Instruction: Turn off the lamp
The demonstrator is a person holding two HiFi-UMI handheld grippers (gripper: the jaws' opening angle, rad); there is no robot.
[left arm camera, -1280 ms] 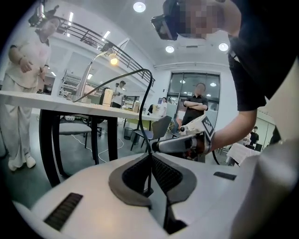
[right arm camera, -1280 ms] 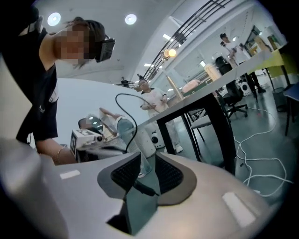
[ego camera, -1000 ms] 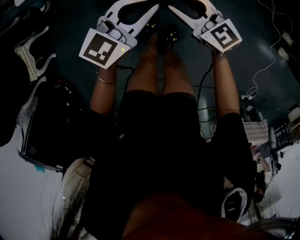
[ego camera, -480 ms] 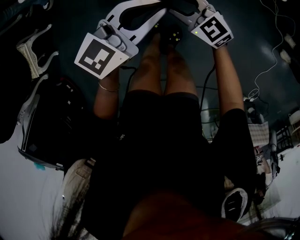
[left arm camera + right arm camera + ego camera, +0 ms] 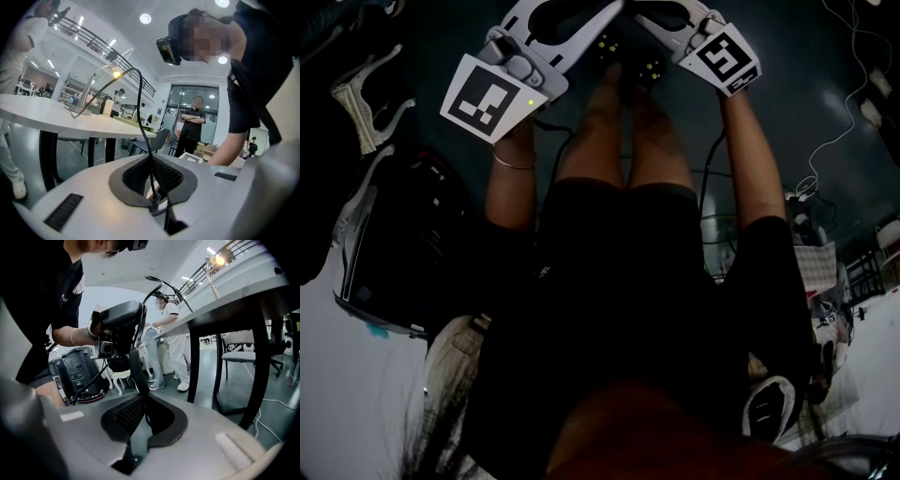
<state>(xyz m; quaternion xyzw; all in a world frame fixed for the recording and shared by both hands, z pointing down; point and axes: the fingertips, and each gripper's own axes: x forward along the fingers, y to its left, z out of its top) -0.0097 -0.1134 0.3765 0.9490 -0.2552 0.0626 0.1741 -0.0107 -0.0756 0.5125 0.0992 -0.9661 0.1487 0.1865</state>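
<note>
Lamp (image 5: pixel 115 73) lit, seemingly on table (image 5: pixel 51 119).

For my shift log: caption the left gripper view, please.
Left gripper shut on a black cord that arcs up toward the lit lamp on the white table.

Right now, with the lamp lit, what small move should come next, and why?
Probably slide the right claw along the black cord toward a switch. The lamp on the table is lit; the left claw is shut on its cord, the right has just been closing on it too, and no switch shows.
</note>
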